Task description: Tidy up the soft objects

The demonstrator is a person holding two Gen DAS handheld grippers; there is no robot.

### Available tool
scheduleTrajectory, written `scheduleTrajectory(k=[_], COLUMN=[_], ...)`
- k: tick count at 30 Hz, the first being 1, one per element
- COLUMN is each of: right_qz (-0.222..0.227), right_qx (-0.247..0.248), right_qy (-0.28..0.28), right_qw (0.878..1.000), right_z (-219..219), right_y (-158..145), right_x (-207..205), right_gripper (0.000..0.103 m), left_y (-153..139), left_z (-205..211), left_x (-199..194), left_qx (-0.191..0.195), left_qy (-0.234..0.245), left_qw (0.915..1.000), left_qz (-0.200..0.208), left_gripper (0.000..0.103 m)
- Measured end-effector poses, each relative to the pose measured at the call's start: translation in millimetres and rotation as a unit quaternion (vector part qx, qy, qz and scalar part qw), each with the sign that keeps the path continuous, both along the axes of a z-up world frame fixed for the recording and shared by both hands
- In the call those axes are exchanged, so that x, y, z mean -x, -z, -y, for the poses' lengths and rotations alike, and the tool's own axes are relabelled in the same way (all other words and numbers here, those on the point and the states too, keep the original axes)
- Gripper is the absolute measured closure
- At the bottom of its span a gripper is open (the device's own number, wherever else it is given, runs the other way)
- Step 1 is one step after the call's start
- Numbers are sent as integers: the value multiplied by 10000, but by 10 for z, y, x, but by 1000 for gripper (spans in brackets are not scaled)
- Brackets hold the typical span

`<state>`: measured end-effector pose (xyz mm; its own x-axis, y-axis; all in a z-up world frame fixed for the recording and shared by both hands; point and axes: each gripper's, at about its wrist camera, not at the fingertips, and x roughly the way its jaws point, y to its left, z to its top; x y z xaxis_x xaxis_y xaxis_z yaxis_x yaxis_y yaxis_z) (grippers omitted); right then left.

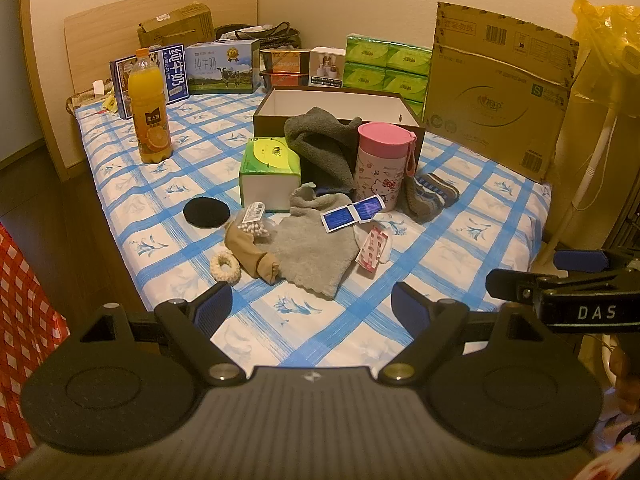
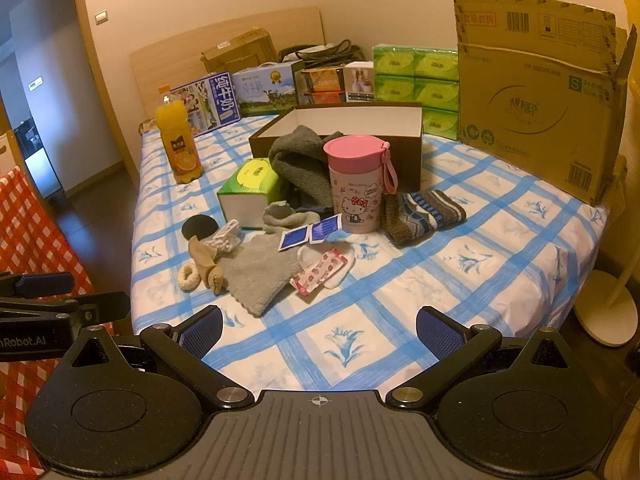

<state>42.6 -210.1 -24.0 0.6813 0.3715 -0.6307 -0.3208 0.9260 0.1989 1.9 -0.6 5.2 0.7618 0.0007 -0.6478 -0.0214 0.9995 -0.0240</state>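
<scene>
Fig.: start of sort, nothing gripped yet. Left gripper point(image 1: 312, 308) and right gripper point(image 2: 319, 330) both spread wide and empty, held at the near edge of the bed point(image 2: 500, 264), well short of the pile. Soft items lie mid-bed: light grey cloth point(image 1: 312, 252), tan stocking point(image 1: 256, 256), scrunchie point(image 1: 225, 266), striped knit point(image 2: 424, 214); dark grey towel point(image 1: 324, 148) drapes over the rim of the open box point(image 1: 340, 100), prob. the destination. Next move: reach fwd, lower onto the nearest cloth, pinch clear of the cup point(image 2: 354, 184).

A home bedroom: a bed point(image 1: 460, 248) with wooden headboard point(image 1: 160, 20), cluttered with household goods.
</scene>
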Motion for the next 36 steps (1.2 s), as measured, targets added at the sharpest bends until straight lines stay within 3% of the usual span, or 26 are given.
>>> scheduleTrajectory(k=[13, 17, 19, 36], right_qz=[-21, -43, -64, -164], right_qx=[0, 11, 21, -28], right_qy=[0, -10, -7, -87], right_qw=[10000, 10000, 10000, 9998], right_z=[-1, -18, -5, -57], right_y=[-74, 12, 216, 402], right_x=[-81, -168, -338, -579], right_gripper=[0, 0, 0, 0], left_y=[7, 157, 185, 423], left_z=[-13, -115, -138, -431], left_x=[-40, -215, -250, -580], left_qx=[-17, -21, -30, -7], left_qy=[-18, -31, -46, -349], left_qw=[10000, 10000, 10000, 9990], left_qz=[-18, -43, -57, -282], left_gripper=[18, 18, 18, 18])
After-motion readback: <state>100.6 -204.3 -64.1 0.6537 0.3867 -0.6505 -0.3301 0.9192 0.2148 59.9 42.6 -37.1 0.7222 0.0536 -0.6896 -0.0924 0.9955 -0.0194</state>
